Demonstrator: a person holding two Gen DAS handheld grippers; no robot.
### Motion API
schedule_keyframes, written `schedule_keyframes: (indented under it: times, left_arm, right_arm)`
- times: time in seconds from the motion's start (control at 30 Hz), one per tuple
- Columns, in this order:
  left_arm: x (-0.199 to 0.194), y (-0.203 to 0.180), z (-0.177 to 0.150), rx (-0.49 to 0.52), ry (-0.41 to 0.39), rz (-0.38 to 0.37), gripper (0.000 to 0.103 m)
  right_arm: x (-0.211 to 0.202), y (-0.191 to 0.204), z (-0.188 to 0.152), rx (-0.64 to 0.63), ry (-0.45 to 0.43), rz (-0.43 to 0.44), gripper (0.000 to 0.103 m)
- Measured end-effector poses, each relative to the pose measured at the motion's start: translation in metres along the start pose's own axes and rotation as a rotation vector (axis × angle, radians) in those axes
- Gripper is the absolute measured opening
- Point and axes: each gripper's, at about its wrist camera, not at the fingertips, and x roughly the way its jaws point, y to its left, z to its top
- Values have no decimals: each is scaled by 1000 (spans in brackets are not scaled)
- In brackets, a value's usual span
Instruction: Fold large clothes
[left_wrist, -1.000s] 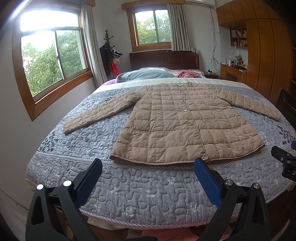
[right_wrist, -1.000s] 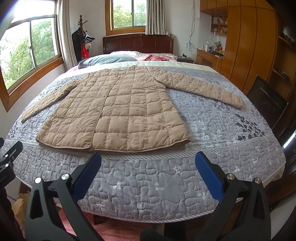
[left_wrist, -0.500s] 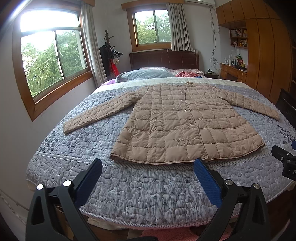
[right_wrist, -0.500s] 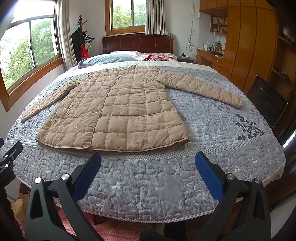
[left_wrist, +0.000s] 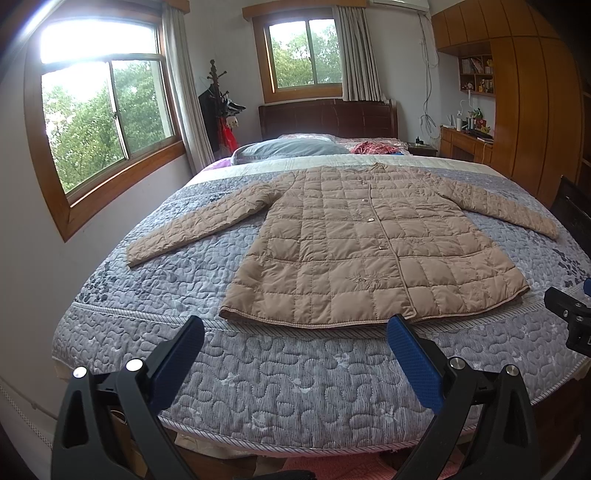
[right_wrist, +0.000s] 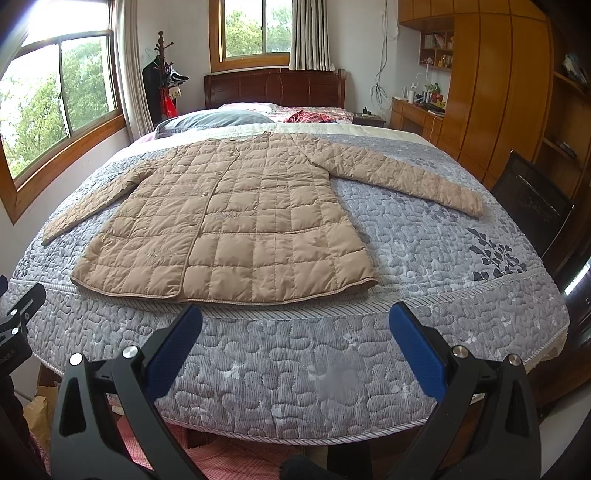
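Bedroom, two windows, one bed (left_wrist: 295, 376) with a grey quilted cover and a dark wooden headboard (left_wrist: 328, 116). One tan quilted coat (left_wrist: 362, 251) lies flat on the cover, front up, buttoned, hem toward the cameras, both sleeves spread out to the sides. One grey pillow (left_wrist: 288, 149) sits beyond the collar, plus one red bundle (left_wrist: 375, 147) near the headboard. Left gripper (left_wrist: 295, 354) is off the foot of the bed, jaws wide apart, nothing in them. Right gripper (right_wrist: 295, 343) likewise: jaws apart, empty, short of the hem. One coat rack (right_wrist: 162, 74) stands by the left window.
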Motion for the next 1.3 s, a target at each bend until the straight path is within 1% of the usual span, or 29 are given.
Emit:
schedule_keyframes:
  times: [0.63, 0.8, 0.9, 1.0, 1.07, 1.1, 1.13, 1.17, 1.2, 1.27, 1.3]
  left_arm:
    - [0, 0, 4, 6, 3, 5, 99]
    - [9, -3, 8, 18, 16, 6, 99]
    - [19, -7, 11, 30, 27, -9, 99]
    - [44, -12, 18, 59, 89, -84, 99]
    - [74, -21, 25, 97, 181, -151, 99]
    - [88, -25, 28, 109, 230, -182, 99]
    - [102, -30, 32, 118, 279, -223, 99]
    - [117, -35, 39, 120, 330, -270, 99]
    - [128, -38, 43, 117, 364, -302, 98]
    - [158, -46, 65, 79, 440, -390, 98]
    - [167, -48, 72, 67, 452, -399, 98]
  right_arm:
    - [3, 1, 4, -5, 2, 9, 100]
    - [11, 0, 7, -8, 6, 32, 100]
    - [21, -3, 12, -10, 27, 71, 100]
    - [44, -13, 19, 3, 84, 112, 100]
    - [74, -30, 27, 39, 170, 161, 100]
    - [81, -37, 29, 58, 192, 180, 100]
    - [97, -54, 37, 107, 228, 214, 100]
    - [107, -69, 43, 147, 242, 222, 100]
    - [115, -84, 50, 190, 245, 213, 100]
    - [125, -112, 63, 259, 226, 185, 100]
    - [133, -136, 77, 301, 200, 153, 100]
